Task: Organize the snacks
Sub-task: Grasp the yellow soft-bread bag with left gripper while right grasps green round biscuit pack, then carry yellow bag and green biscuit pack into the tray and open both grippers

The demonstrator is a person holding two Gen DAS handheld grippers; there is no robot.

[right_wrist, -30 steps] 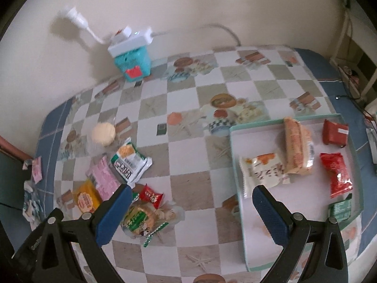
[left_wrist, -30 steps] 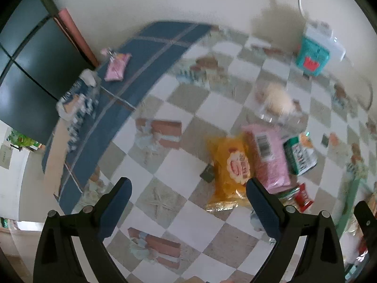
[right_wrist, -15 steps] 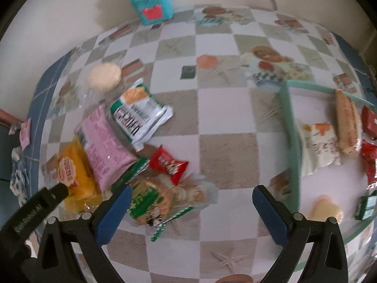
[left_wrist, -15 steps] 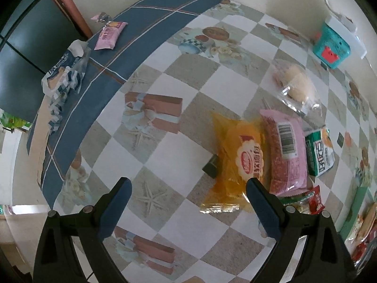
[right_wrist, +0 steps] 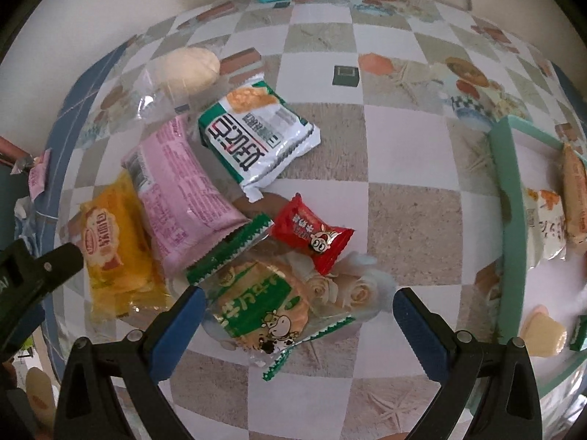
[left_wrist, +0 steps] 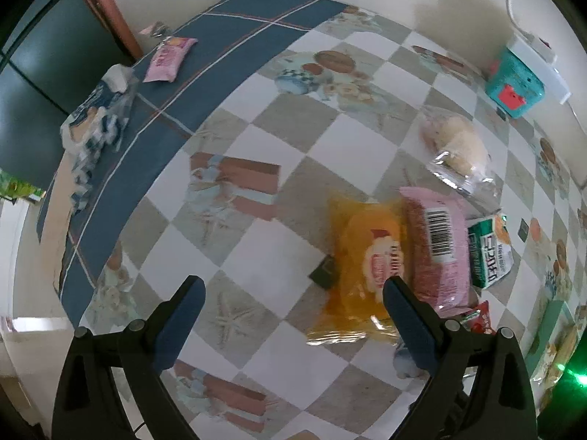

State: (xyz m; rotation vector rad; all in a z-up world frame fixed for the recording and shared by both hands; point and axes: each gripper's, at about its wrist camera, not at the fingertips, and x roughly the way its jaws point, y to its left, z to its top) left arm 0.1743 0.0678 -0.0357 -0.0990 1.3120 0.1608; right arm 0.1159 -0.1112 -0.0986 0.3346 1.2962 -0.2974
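Both grippers hover with jaws spread wide, holding nothing. The right gripper [right_wrist: 295, 310] hangs over a crinkly green-and-clear plastic biscuit packet [right_wrist: 262, 310]; looks light, slippery and breakable, so I'd pinch its sealed edge.

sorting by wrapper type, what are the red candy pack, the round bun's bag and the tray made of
Red candy pack: probably glossy plastic film, with crimped ends. Round bun's bag: clear, shiny, crinkled thin plastic, since the bun shows through. Tray: smooth matte green rim, likely moulded plastic, though I can't be sure.

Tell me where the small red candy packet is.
In the right wrist view the red packet lies mid-table, just right of the pink pack and just above the green-wrapped biscuit.
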